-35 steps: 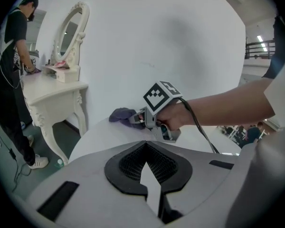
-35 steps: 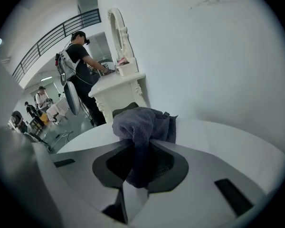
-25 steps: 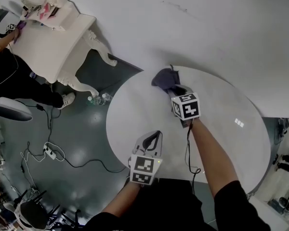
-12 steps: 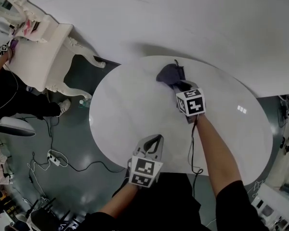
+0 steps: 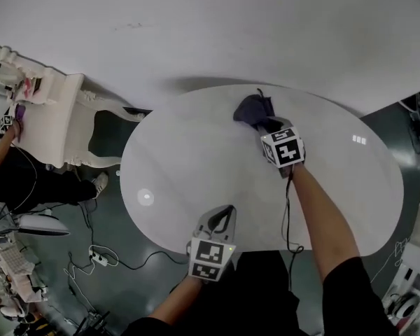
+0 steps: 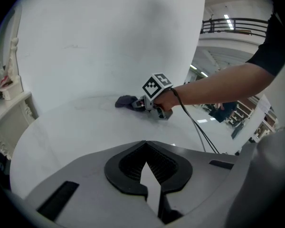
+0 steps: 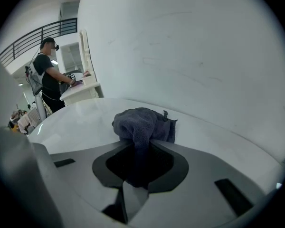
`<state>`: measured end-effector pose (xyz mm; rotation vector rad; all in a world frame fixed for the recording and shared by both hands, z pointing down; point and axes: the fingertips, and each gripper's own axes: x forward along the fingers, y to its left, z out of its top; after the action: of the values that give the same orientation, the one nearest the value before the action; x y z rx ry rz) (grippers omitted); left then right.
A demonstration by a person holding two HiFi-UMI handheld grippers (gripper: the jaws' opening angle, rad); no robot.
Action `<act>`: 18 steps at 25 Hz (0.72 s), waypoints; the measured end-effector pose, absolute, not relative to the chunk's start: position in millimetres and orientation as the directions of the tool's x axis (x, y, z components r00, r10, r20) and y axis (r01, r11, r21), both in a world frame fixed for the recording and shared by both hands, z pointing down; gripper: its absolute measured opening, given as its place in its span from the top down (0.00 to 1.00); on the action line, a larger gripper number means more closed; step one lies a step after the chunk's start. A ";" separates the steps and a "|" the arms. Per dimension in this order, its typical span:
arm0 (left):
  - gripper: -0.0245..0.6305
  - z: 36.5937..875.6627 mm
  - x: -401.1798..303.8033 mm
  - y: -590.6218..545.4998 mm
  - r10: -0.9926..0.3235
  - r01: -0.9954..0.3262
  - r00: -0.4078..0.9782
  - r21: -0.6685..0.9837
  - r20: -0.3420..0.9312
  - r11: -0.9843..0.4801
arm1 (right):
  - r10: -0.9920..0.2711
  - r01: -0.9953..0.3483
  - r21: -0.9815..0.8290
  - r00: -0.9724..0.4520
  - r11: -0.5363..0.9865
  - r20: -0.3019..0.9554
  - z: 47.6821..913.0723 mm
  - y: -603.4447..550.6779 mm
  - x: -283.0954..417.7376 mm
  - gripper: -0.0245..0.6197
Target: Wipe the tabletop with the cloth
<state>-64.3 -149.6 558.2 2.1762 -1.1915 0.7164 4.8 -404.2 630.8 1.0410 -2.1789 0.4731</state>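
A dark grey cloth [image 5: 253, 108] lies bunched on the far part of the round white tabletop [image 5: 189, 166]. My right gripper [image 5: 269, 126] is shut on the cloth [image 7: 143, 124], with a fold of it pinched between the jaws and the rest spread on the table ahead. In the left gripper view the cloth [image 6: 126, 100] and the right gripper [image 6: 143, 103] show at the table's far side. My left gripper [image 5: 222, 214] hovers at the table's near edge, its jaws shut with nothing between them [image 6: 145, 144].
A white ornate side table [image 5: 52, 124] stands left of the round table, with a person [image 7: 50, 77] at it. Cables [image 5: 108, 257] lie on the dark floor. A white wall [image 5: 217, 26] rises just behind the table's far edge.
The head view has shifted, so the table sits more central and the side table further left. My right gripper with the cloth stays near the far edge; the left gripper has barely moved.
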 end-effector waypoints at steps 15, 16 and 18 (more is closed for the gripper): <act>0.95 546.8 26.0 -160.1 -0.485 -0.770 0.527 0.150 0.698 -0.621 | -0.607 -0.846 0.056 -0.332 0.530 0.722 626.5 -404.8 136.3 0.87; 0.95 546.3 32.3 -160.7 -0.481 -0.764 0.530 0.148 0.698 -0.628 | -0.609 -0.847 0.063 -0.326 0.528 0.722 626.8 -404.2 145.4 0.87; 0.95 545.1 45.8 -161.4 -0.472 -0.753 0.535 0.143 0.700 -0.642 | -0.609 -0.847 0.065 -0.324 0.528 0.724 627.4 -402.1 161.4 0.87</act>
<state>45.8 -161.4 545.1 2.3447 -0.9991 0.8824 161.4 -402.1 627.4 1.1785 -2.0539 0.4265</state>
